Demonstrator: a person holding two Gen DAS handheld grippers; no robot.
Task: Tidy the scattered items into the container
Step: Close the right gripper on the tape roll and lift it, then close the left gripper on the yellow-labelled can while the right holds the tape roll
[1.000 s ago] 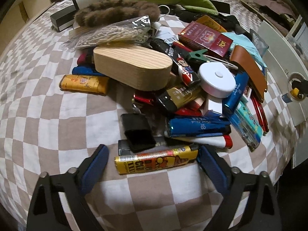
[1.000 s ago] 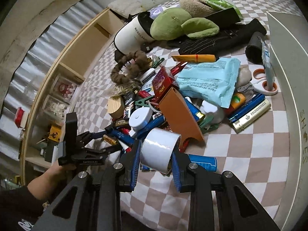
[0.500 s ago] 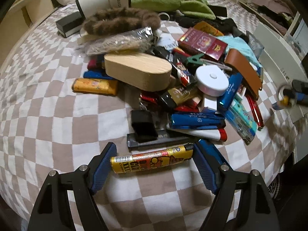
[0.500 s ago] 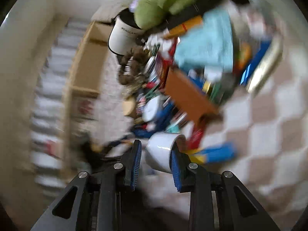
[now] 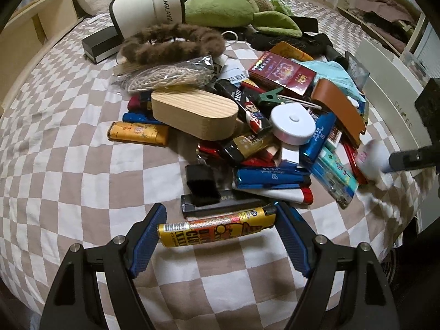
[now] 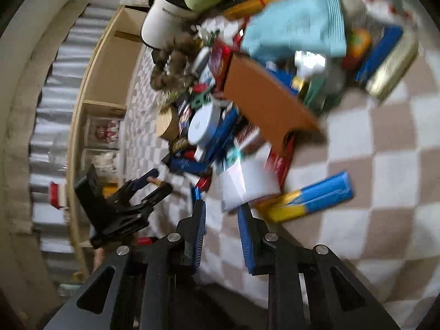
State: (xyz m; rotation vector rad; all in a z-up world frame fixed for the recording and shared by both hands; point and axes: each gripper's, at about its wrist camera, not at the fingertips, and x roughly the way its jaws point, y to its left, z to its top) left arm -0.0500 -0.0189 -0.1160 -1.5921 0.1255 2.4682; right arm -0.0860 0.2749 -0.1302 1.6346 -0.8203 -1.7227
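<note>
Left claw (image 5: 220, 211) pinches a yellow printed lighter (image 5: 214, 227) by its two ends, the lighter lying crosswise between the blue pads just above the checkered bed cover (image 5: 68, 178). Directly ahead of its tips lie a flat black case (image 5: 220, 206) and a small black block (image 5: 202, 181), then a heap of blue lighters (image 5: 269, 177), a white round puck (image 5: 291, 122) and a pale wooden oval box (image 5: 192, 112). Further out sit a red cigarette pack (image 5: 283, 75), a brown furry hair band (image 5: 170, 44), a green plush toy (image 5: 220, 8) and a white cap (image 5: 148, 2). The white container (image 5: 385, 88) stands beyond the heap, off to the claw's right, its wall touching the bed. Right claw (image 6: 221, 206) is narrowing its blue pads with only bed cover showing between them; a white roll of tape (image 6: 247, 181), blurred, lies just past its tips at the near edge of the heap. To the right of that claw a blue and yellow pack (image 6: 310, 198) lies flat on the cover, with a tan leather flap (image 6: 264, 101) further ahead.
</note>
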